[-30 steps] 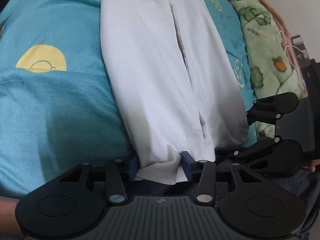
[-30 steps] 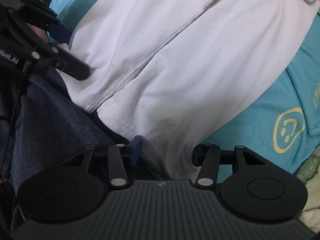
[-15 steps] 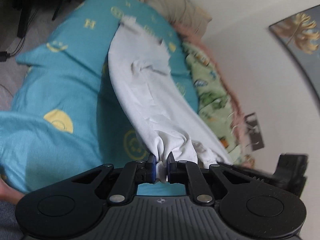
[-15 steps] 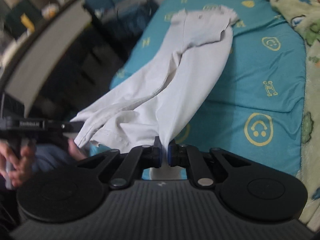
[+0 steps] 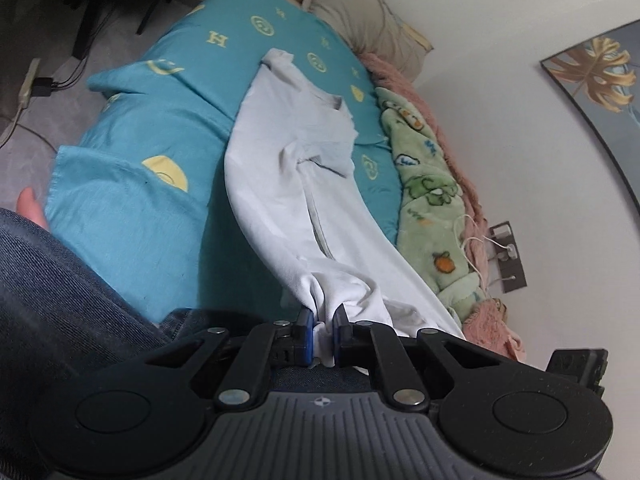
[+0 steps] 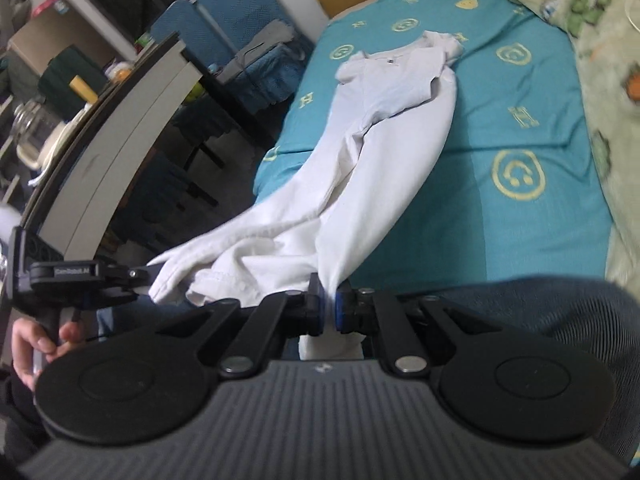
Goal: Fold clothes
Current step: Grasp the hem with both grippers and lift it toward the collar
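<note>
A white shirt (image 5: 280, 168) stretches from the turquoise bedspread (image 5: 132, 184) up to both grippers, its sides folded in lengthwise. My left gripper (image 5: 323, 334) is shut on one bottom corner of the hem, bunched between the blue pads. In the right wrist view the same shirt (image 6: 384, 160) rises off the bed, and my right gripper (image 6: 328, 312) is shut on the other hem corner. The collar end (image 6: 436, 46) still lies flat on the bed. The left gripper (image 6: 136, 276) shows at the left of that view, holding its corner.
A green patterned blanket (image 5: 424, 196) and a pink fluffy one (image 5: 452, 140) lie along the wall side, with a pillow (image 5: 372, 28) at the head. A person's jeans-clad leg (image 5: 60, 300) is at the bed's near edge. A desk (image 6: 104, 148) and blue chairs (image 6: 224, 20) stand beside the bed.
Both grippers closed on the shirt's hem corners and rose, pulling back from the bed. The lower half of the shirt now hangs lifted off the bedspread.
</note>
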Demonstrator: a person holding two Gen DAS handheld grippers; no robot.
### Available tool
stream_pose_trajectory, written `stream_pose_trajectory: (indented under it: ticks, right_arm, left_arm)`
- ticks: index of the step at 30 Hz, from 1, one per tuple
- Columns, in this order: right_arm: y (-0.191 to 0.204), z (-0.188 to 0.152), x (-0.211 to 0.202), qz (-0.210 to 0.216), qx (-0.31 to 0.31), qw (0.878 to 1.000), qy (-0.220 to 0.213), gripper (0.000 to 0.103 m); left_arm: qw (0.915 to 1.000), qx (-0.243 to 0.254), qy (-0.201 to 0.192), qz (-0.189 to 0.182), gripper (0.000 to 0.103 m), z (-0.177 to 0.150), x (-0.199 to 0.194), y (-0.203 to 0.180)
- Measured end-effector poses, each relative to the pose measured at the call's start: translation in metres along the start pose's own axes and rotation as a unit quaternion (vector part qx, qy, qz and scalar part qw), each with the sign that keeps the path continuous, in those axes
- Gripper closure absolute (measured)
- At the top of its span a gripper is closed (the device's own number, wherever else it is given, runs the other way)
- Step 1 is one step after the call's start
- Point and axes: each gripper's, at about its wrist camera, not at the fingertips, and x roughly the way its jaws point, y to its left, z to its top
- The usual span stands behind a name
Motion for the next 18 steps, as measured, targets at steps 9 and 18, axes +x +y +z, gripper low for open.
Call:
stream_pose_trajectory:
  ticks: [9,18]
  right_arm:
    - [-0.009,0.078,0.041,-0.034,0.030,0.996,-0.071,0.094]
    - [-0.017,0.158,0.123,-0.106,-0.046,0.987,-0.115,0.094]
  left_arm:
    - [0.9941,0.065,-0.056,0.066,0.094,0.087,0.054,-0.044]
    - [0.9672,0.167,-0.133,0.138,0.094,0.173,0.128,-0.079]
